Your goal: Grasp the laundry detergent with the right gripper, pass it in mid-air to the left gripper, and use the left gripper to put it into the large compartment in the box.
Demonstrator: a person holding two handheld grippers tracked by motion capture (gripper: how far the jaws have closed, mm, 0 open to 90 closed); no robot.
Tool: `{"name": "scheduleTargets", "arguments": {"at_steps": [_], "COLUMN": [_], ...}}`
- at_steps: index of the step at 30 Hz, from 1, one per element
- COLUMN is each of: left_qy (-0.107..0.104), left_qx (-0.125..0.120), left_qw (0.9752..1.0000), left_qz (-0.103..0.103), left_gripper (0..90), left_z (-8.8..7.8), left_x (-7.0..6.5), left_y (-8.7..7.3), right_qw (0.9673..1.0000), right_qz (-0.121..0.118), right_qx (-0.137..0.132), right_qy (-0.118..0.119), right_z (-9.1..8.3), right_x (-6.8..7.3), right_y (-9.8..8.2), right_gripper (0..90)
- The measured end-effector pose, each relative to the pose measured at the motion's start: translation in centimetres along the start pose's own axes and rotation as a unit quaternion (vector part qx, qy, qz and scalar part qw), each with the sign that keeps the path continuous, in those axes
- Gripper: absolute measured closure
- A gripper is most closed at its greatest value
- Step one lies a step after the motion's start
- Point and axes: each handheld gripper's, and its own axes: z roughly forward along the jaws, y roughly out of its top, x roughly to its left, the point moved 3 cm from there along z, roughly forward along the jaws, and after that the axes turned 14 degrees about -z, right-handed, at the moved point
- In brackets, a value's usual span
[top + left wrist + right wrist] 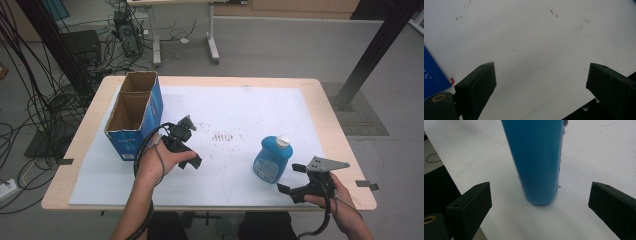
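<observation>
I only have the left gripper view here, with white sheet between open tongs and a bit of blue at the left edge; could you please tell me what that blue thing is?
Observer: It is the blue cardboard box, standing open-topped at the table's left, just beside the left tongs.
Operator: Thank you. Is there anything else on the table to pick up?
Observer: Yes, a blue bottle with a white cap stands upright on the white sheet, toward the right.
Operator: And where are the right tongs, please?
Observer: The right tongs are open and aimed at the bottle's base, with the bottle just ahead of the jaws, not yet between them.
</observation>
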Motion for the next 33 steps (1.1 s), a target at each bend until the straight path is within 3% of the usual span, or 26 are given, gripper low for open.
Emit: {"name": "scheduleTargets", "arguments": {"at_steps": [24,33], "left_qy": [-0.002,-0.003], "left_qx": [0.000,-0.002], "left_qw": [1.0000,1.0000], "left_qz": [-0.004,-0.004], "left_gripper": [9.3,9.3], "left_z": [-0.1,-0.3], "left_x": [0.3,0.5], "left_y": [-0.5,-0.9], "right_qw": [0.9980,0.9937], "right_qz": [0.004,0.010], "right_qx": [-0.060,-0.106], "right_qy": [-0.018,-0.033], "right_z": [2.5,3.2], "right_x": [0.1,-0.1], "right_y": [-0.2,0.2], "right_gripper": [4.6,4.9]}}
